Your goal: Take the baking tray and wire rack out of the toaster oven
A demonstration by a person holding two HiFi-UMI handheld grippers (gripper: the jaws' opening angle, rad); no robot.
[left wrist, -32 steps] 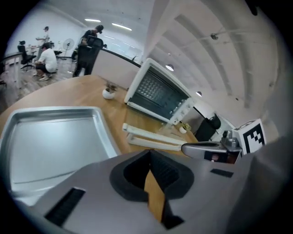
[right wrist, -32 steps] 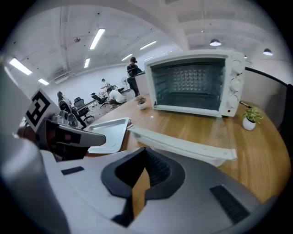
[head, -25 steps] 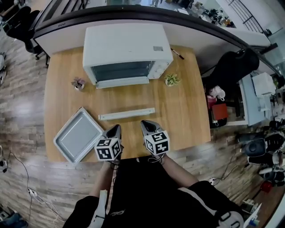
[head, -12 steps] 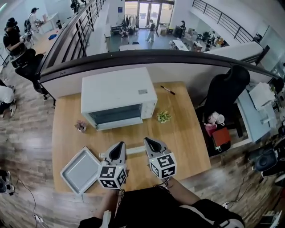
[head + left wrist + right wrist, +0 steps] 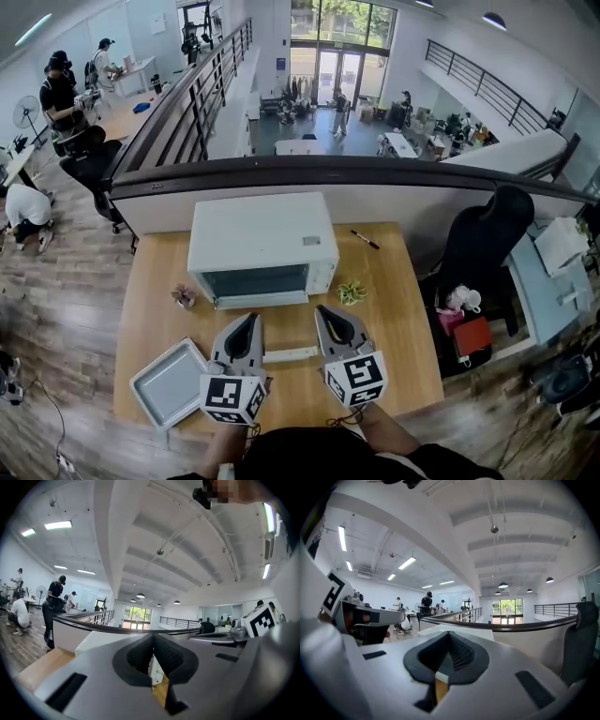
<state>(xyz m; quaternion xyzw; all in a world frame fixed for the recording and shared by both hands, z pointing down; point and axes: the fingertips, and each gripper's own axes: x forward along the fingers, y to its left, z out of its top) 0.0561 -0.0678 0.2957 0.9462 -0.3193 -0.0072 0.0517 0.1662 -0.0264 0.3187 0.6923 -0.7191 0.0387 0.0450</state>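
Both tools are pinched shut with nothing in them. The left gripper [image 5: 249,321] and the right gripper [image 5: 325,313] hang side by side above the near part of the wooden table [image 5: 403,328], noses roughly level toward the toaster oven [image 5: 262,246] at the far side; each gripper view shows the dark pads meeting, with only the room beyond.

The baking tray [image 5: 171,382] lies flat at the near left corner, well apart from the oven, so I'd say that half is done; the wire rack is what I can't account for. A pale narrow strip [image 5: 291,354] lies on the table between the two tools; whether it is the rack or some other part, I cannot tell.

The oven door [image 5: 251,279] looks closed, its glass too dark to see inside; if the rack is in there, the next move calls for parting the jaws, dropping to the handle and drawing the door down. The person's arms are cut off at the near edge.
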